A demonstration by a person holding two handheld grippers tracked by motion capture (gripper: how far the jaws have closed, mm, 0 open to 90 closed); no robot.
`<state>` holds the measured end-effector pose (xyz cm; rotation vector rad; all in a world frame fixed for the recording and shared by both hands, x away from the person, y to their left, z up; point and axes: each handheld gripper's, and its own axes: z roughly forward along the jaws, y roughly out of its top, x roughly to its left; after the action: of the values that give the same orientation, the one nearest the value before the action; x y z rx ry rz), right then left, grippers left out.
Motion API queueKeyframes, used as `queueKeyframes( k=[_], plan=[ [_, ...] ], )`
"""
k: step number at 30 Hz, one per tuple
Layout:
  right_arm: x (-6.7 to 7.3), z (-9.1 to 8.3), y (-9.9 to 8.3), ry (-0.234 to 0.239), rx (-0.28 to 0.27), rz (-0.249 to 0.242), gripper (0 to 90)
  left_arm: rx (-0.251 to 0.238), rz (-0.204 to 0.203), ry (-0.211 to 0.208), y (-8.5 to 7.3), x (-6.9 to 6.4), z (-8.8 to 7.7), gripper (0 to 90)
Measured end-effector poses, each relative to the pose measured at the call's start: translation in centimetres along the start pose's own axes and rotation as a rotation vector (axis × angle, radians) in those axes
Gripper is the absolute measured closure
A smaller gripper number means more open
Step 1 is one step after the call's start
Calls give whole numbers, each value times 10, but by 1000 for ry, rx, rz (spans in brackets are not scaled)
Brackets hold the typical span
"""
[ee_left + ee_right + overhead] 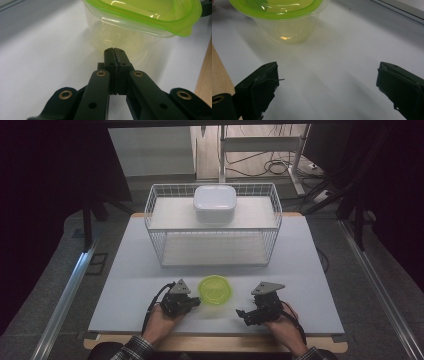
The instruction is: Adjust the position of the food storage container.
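Observation:
A clear plastic container with a lime-green lid [215,290] stands on the white table near its front edge, between my two grippers. My left gripper [192,303] lies just left of it, shut with nothing held; in the left gripper view its closed tips [114,50] sit right at the container's wall [125,37]. To the right of the container my right gripper [241,314] rests on the table, open and empty. In the right gripper view the container [284,22] stands ahead and to the left of the wide-spread fingers [262,85].
A white wire basket rack [214,227] stands at the back middle of the table, with a white lidded box [215,203] on its upper shelf. The wooden table edge [215,343] runs along the front. Cables lie on the floor behind.

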<state>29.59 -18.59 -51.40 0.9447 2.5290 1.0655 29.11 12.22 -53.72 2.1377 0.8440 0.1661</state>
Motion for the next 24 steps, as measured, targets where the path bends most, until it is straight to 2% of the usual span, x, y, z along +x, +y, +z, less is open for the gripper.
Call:
queueKeyframes(
  k=[5,8,10,11,12,13,17,21,22,23,24],
  plan=[
    [1,1,0,5,4,-4,44,20,27,0,1,-6,3,883],
    [1,0,0,6,5,-7,43,17,25,9,1,-7,1,850],
    [1,0,0,7,5,-7,44,6,18,13,2,-6,-4,782],
    [1,0,0,7,5,-7,44,-1,14,21,2,-6,-6,782],
    [1,0,0,8,4,-3,43,-10,13,31,2,-6,-9,717],
    [1,0,0,8,4,-3,43,-13,18,44,1,-6,-12,717],
    [1,-1,0,13,4,-3,44,-37,32,95,-1,-9,-25,569],
    [0,-2,1,20,-1,-2,43,-59,28,95,-3,-11,-35,380],
    [0,-2,1,20,-1,-2,43,-65,26,94,-4,-12,-37,380],
    [0,-2,1,21,-7,-4,43,-71,24,93,-4,-12,-39,326],
    [0,-2,1,21,-7,-4,43,-78,23,95,-5,-13,-41,326]
  ],
)
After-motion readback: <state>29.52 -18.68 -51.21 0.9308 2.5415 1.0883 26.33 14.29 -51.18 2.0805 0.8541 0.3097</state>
